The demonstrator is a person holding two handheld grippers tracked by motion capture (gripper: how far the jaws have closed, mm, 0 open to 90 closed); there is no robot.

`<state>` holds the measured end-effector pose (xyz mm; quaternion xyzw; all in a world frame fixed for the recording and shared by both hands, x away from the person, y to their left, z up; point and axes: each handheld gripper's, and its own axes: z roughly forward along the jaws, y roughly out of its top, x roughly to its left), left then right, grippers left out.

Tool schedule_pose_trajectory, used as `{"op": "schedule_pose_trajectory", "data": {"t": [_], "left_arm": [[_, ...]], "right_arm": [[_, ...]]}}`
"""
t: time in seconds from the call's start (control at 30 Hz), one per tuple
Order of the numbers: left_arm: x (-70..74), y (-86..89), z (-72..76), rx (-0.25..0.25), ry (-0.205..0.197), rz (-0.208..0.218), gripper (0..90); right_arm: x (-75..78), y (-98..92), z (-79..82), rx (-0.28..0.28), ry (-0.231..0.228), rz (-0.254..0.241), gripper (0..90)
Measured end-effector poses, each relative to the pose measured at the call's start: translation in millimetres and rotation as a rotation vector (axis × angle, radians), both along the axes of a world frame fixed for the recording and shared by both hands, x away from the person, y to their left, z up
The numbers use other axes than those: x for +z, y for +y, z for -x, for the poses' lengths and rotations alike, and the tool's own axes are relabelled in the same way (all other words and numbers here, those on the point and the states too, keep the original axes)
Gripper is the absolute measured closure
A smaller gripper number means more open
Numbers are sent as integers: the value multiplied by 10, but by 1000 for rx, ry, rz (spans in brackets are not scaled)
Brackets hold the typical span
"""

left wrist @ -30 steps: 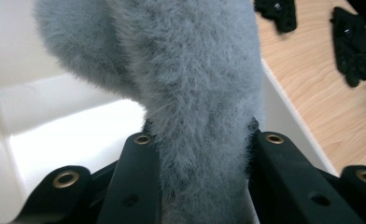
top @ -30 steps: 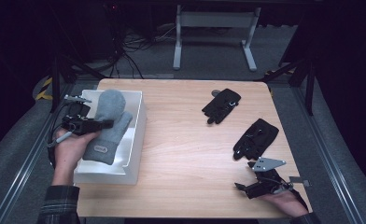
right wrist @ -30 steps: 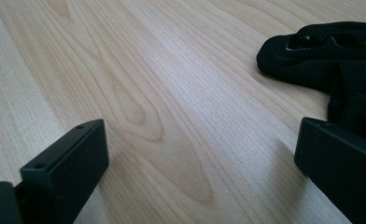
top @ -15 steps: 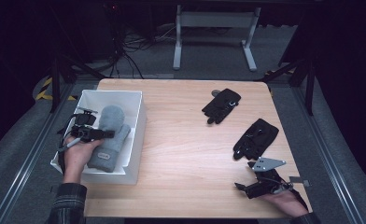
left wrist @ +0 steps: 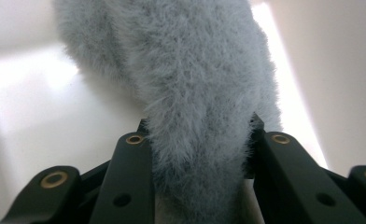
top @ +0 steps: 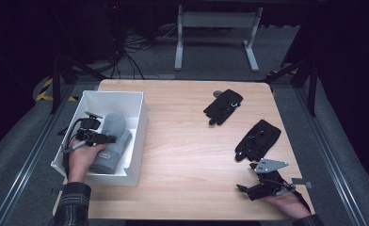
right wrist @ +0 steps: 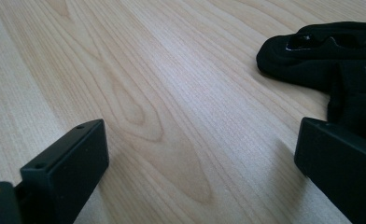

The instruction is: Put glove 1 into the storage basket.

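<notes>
While the left gripper [top: 108, 138] reached down into the white box [top: 140, 101], its jaws had just been opening, and the grey fluffy mitten [left wrist: 195, 93] sat between them, its fur brushing both inner faces. Whether the pads pressed on it or had let go could not be told; the jaws stood only part-way apart, about as wide as the mitten itself. Ahead of the jaws the mitten stretched away along the box floor, with the pale box wall rising on either side of it.

Judging from that, the grey mitten was as good as put away: it lay in the box, and what remained for the left hand [top: 81, 157] was to free the jaws fully and lift out. A second grey piece with a small label [top: 108, 155] lay in the box beside and below it, so the grey pair looked done.

Two black gloves were left on the wooden table [top: 182, 155]. The near one [right wrist: 330, 65] lay just ahead and to the right of the right gripper [right wrist: 200, 163], whose jaws stood wide apart and empty, resting low over the bare wood. The other black glove [top: 223, 106] lay farther beyond those jaws, well apart from them.

The mitten looked soft and thickly furred, pale blue-grey, rounded at the end, likely to squash under any grip.
</notes>
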<state>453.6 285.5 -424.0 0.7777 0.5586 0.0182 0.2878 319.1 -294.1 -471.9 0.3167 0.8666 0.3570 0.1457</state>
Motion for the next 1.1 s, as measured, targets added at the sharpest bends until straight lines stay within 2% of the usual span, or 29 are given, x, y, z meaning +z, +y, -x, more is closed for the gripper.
{"op": "schedule_pose_trajectory", "data": {"t": [0.07, 0.17, 0.2, 0.3, 0.37, 0.43, 0.5, 0.67, 0.9, 1.1], "left_arm": [[4, -3, 3, 2, -5, -7, 613], [32, 2, 11, 8, -23, -9, 487], [51, -1, 17, 6, -34, -9, 487], [116, -41, 27, 17, -66, -67, 350], [185, -52, 32, 18, -94, -63, 279], [251, -71, 37, 25, -104, -81, 226], [311, -94, 50, 31, -130, -90, 170], [514, -155, 97, 12, -180, -79, 147], [784, -313, 174, -62, -220, -60, 138], [1001, -499, 240, -117, -265, -40, 88]], "right_arm": [[0, 0, 1, 0, 1, 0, 33], [0, 0, 1, -1, 1, 0, 33], [0, 0, 0, 0, 0, 0, 33], [0, 0, 0, -1, 0, 0, 33], [0, 0, 0, 0, 0, 0, 33], [0, 0, -1, 0, 0, 0, 33], [0, 0, 0, -1, 0, 0, 33], [0, 0, 1, 0, 1, -1, 33], [0, 0, 0, 0, 0, 0, 33], [0, 0, 0, 0, 1, 0, 33]]}}
